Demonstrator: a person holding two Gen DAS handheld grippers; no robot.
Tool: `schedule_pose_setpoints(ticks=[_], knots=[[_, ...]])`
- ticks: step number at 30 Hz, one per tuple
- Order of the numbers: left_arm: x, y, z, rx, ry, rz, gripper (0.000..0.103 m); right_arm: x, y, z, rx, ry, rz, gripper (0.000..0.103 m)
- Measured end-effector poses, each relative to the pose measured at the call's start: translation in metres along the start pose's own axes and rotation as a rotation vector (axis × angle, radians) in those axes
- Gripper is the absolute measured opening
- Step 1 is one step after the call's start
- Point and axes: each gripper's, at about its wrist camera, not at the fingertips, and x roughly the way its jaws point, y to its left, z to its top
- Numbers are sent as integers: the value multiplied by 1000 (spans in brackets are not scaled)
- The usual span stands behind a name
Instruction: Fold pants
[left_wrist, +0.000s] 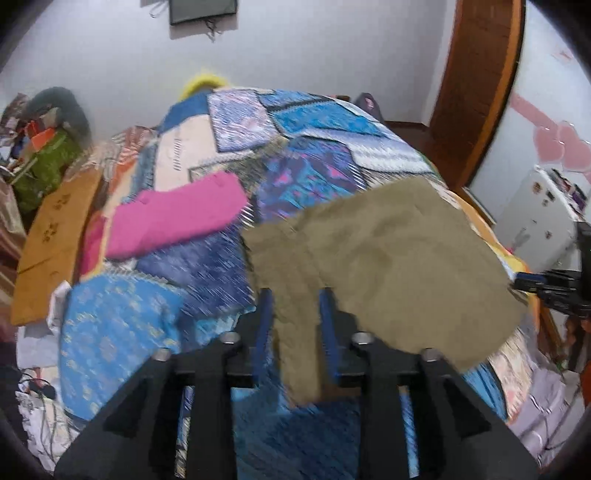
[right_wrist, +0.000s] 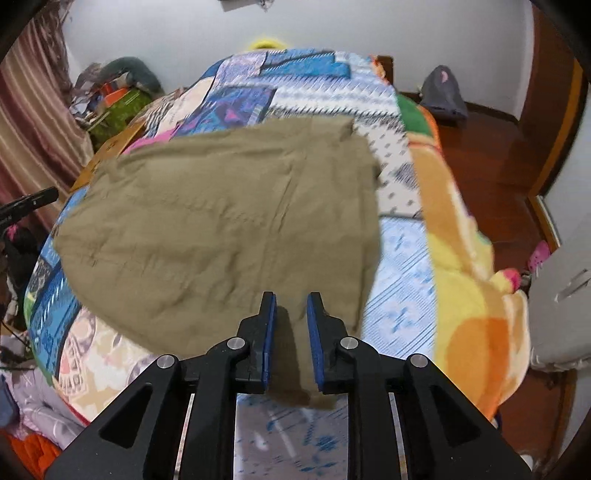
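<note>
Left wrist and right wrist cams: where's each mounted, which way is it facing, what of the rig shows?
Left wrist: on the left gripper, looking down its fingers at the olive pants on the patchwork bedspread; right gripper shows at the right edge.
Right wrist: on the right gripper, facing the same way over the pants' near edge; left gripper shows at the left edge.
Shared: pants, bedspread, far wall.

A bed (left_wrist: 207, 266) under a blue patchwork quilt (right_wrist: 399, 258) fills both frames; olive pants (right_wrist: 221, 221) lie spread at center, a pink garment (left_wrist: 177, 218) at left center.
</note>
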Motion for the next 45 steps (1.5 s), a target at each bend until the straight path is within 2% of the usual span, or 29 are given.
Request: schedule_pose_setpoints(ticks=[7, 11, 13, 15, 24, 27, 31, 35, 37, 38, 41, 45], knots=[[46, 18, 34, -16, 19, 38, 52, 4, -10, 47, -1, -101, -34, 31], [84, 29, 46, -40, 84, 24, 59, 24, -18, 77, -1, -115, -46, 36], [101, 31, 49, -41, 117, 60, 77, 36, -24, 90, 10, -119, -56, 40], [111, 33, 50, -49, 115, 48, 80, 49, -30, 103, 17, -117, -67, 42], [154, 34, 54, -60, 179, -67, 81, 116, -51, 147, 20, -49, -56, 42], [164, 38, 52, -90, 187, -52, 81, 142, -52, 156, -3, -9, -46, 42], [166, 35, 50, -68, 170, -19, 81, 158, -55, 157, 4, 11, -10, 42], [166, 33, 49, -50, 162, 1, 81, 158, -50, 156, -22, 17, 25, 23], [167, 33, 50, -47, 162, 8, 81, 156, -43, 155, -55, 9, -2, 16], [168, 33, 50, -49, 161, 12, 81, 153, -38, 154, -81, -3, -39, 9], [166, 31, 49, -40, 157, 40, 81, 148, -31, 155, -131, -18, -144, 8], [162, 22, 51, 20, 138, 106, 81, 142, -42, 154, -110, -16, -204, 9]])
